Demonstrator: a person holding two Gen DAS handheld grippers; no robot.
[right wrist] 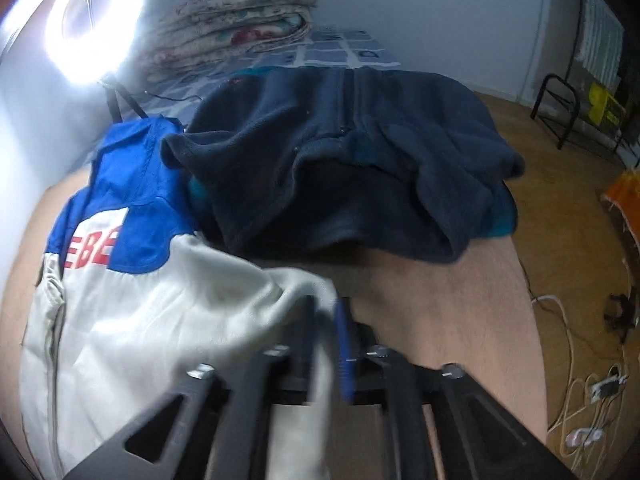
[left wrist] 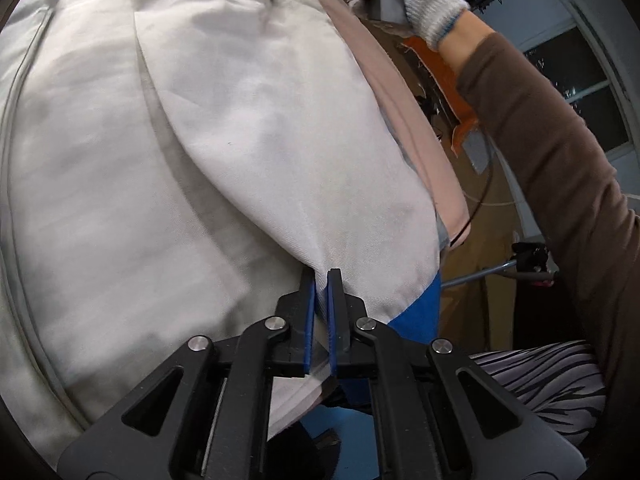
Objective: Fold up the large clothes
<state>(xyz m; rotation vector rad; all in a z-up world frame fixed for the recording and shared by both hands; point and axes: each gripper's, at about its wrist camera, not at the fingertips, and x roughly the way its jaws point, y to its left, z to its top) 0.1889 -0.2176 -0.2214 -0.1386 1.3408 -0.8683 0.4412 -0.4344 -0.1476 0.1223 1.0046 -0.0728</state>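
Note:
A white jacket (left wrist: 120,160) with a blue yoke and red letters (right wrist: 132,200) lies spread on a pinkish sheet (right wrist: 440,300). One white flap (left wrist: 280,140) is drawn up over the jacket's body. My left gripper (left wrist: 322,276) is shut on that flap's lower corner, beside a blue panel (left wrist: 416,316). In the blurred right wrist view, my right gripper (right wrist: 326,304) has white cloth (right wrist: 160,320) draped over its left finger and running between the jaws, which stand apart with a gap.
A navy fleece (right wrist: 340,160) is heaped just beyond the jacket. Folded quilts (right wrist: 240,20) and a bright ring light (right wrist: 92,20) stand behind. A gloved hand (left wrist: 432,4) and brown sleeve (left wrist: 540,140) reach in at right. Cables (right wrist: 580,400) and a black rack (right wrist: 560,108) are on the floor.

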